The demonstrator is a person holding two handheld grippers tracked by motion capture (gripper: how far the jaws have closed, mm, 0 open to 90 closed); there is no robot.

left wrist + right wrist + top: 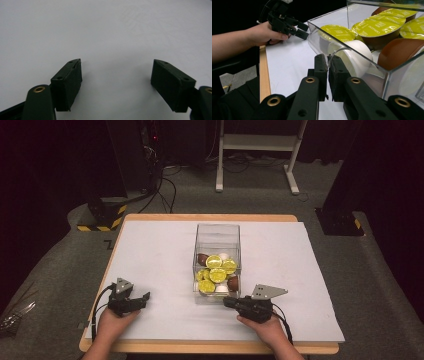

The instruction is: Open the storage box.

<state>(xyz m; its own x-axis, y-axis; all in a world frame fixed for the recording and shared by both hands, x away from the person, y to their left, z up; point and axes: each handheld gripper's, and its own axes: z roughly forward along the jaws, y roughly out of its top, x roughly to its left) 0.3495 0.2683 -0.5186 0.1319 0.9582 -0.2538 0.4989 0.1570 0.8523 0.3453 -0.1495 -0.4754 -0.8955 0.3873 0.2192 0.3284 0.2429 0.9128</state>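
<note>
The right tongs (327, 72) are pinched on the near wall of the clear plastic box (217, 232), at a lower corner, one jaw outside and one inside the rim; the hold looks meant to drag or steady the box rather than to pick anything out of it. The left tongs (134, 300) rest apart on the sheet with the jaws spread wide and nothing between them, seemingly waiting off to the side.

The box stands just right of the desk's middle, near the front edge, and holds coffee capsules (217, 274): several with yellow-green foil lids, some brown, some white.

The desk (210, 217) is a light wooden top covered by a pale grey sheet (155, 255). Around it lie grey carpet, dark curtains, a white frame (260, 142) behind, and black cables on the floor.
</note>
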